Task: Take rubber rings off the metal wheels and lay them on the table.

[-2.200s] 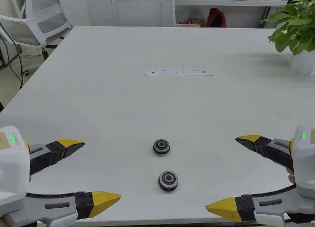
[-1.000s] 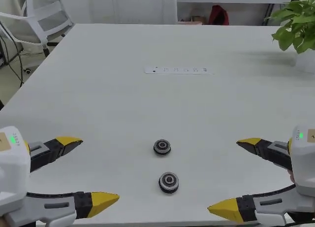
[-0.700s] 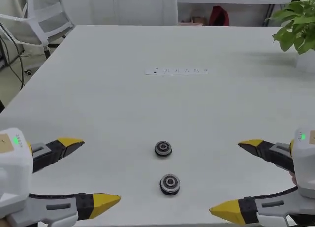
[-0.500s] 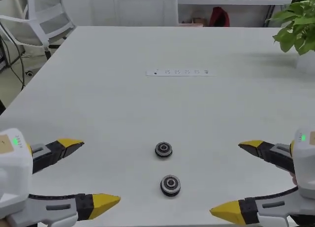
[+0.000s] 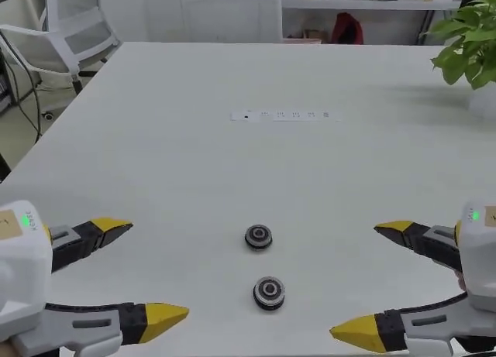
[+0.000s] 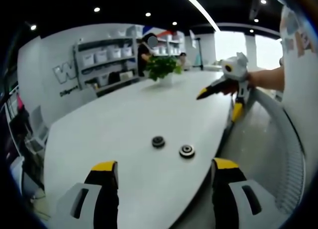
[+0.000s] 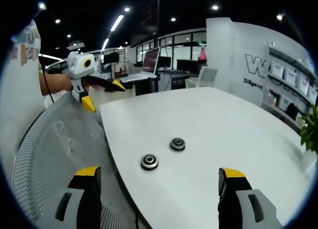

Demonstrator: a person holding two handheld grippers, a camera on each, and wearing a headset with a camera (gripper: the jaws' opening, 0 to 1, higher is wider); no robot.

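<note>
Two small metal wheels with black rubber rings lie flat on the white table, one farther from me and one nearer the front edge. In the left gripper view they are the far wheel and the near wheel; in the right gripper view, the far wheel and the near wheel. My left gripper is held open at the table's front left, well apart from the wheels. At the front right my right gripper is open too, with nothing between its yellow-tipped jaws.
A white power strip lies across the table's middle, far beyond the wheels. A potted plant stands at the far right corner. White chairs sit past the far left edge. The table's front edge runs just below both grippers.
The head camera has tilted slightly, so the scene sits a little lower in view. Wheels and both grippers hold their places, with the jaws still spread wide.
</note>
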